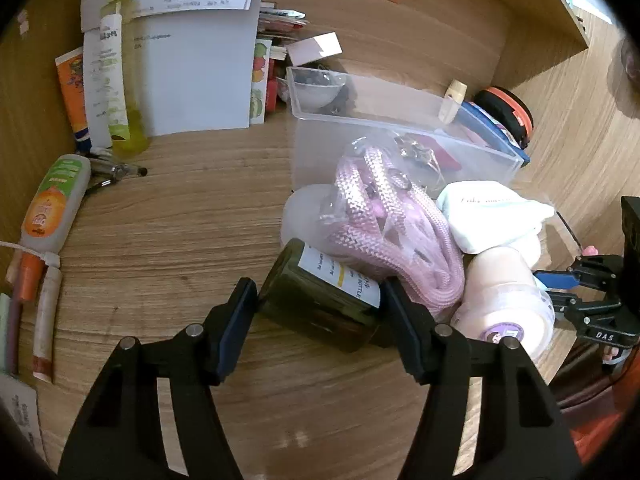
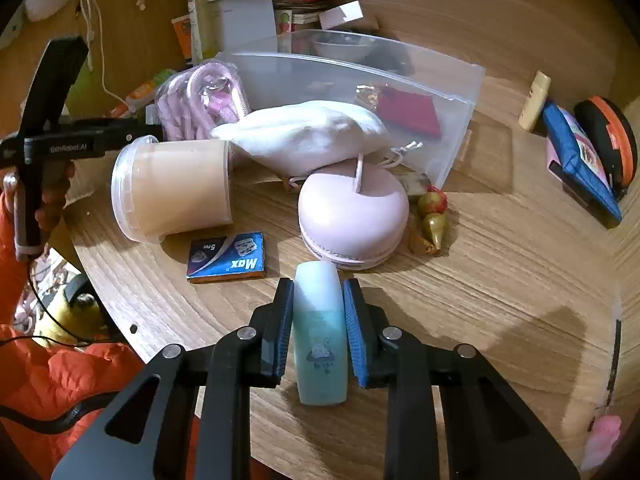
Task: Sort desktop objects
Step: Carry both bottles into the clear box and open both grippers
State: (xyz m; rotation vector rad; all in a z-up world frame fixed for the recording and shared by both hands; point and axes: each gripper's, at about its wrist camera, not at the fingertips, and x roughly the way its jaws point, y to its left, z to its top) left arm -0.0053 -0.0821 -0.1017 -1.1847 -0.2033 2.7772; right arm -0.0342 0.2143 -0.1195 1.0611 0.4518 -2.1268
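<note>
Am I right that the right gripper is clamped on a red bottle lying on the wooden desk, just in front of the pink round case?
Not red: the right wrist view shows the right gripper clamped on a pale blue-green bottle. It does lie on the wooden desk, just in front of the pink round case.

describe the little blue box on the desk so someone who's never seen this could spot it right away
Start at the clear plastic bin on the wooden desk and come toward the camera, past the beige tub lying on its side. The small flat blue box lies on the wood in front of that tub, left of the round pink case. Alone among its neighbours, it bears the word "Max".
</note>
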